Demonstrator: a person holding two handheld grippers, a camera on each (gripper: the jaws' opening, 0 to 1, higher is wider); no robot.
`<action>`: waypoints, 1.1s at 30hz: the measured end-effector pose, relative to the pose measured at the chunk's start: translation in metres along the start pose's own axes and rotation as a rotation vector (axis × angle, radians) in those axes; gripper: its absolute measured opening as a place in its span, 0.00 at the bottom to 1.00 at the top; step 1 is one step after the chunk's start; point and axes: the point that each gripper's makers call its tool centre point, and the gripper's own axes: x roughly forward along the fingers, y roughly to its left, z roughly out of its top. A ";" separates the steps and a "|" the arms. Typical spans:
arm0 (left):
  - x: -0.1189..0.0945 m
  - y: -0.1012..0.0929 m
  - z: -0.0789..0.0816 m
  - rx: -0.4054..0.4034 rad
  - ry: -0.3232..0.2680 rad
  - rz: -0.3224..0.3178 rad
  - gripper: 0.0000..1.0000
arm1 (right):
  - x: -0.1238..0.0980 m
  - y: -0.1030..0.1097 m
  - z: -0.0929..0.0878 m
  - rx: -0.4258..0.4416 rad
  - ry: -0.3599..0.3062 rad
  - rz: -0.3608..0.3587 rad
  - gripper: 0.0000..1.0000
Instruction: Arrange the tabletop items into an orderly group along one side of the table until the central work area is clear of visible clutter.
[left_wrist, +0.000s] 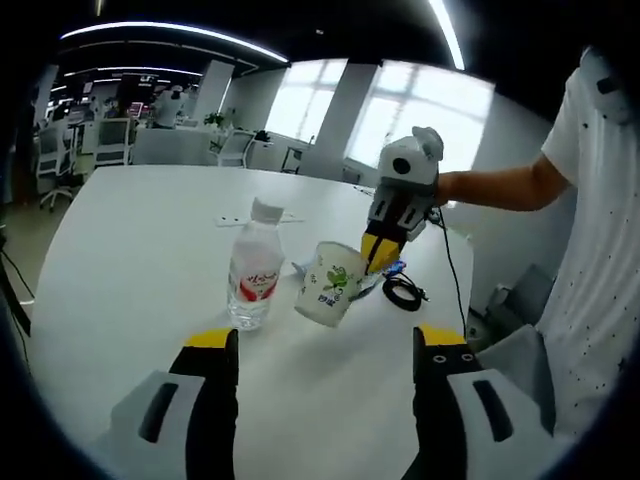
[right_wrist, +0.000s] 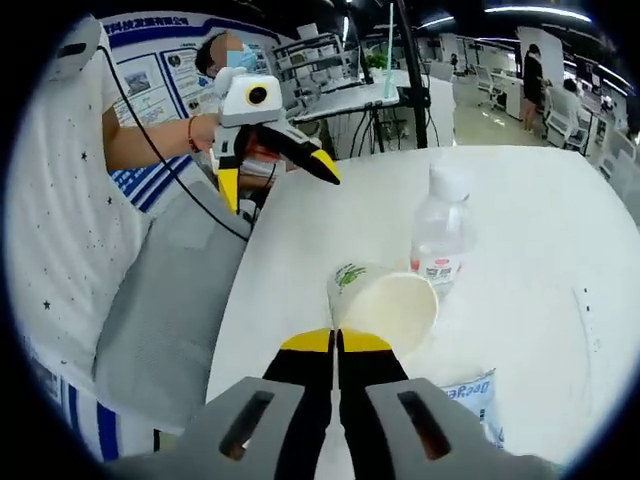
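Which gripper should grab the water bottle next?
Probably left. The left gripper is open with the water bottle standing just ahead, while the right gripper is shut on the paper cup.

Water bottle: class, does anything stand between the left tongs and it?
Nothing visible. Bare table lies between the open left tongs and the water bottle; the paper cup, gripped by the right tongs, hangs beside the bottle, not in front.

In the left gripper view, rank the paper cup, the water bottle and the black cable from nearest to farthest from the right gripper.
1. Paper cup: gripped by the right gripper, tilted.
2. Black cable: coiled on the table just beyond it.
3. Water bottle: upright on the cup's far side.
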 end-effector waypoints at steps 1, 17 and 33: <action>0.000 -0.001 0.000 0.002 -0.002 -0.002 0.72 | -0.003 -0.002 -0.001 -0.020 0.022 -0.013 0.00; -0.013 -0.004 -0.003 -0.002 -0.031 0.007 0.71 | -0.018 -0.032 -0.009 -0.390 0.353 -0.093 0.00; -0.019 0.001 -0.010 -0.033 -0.052 0.031 0.71 | -0.002 -0.058 -0.027 -0.693 0.576 -0.054 0.00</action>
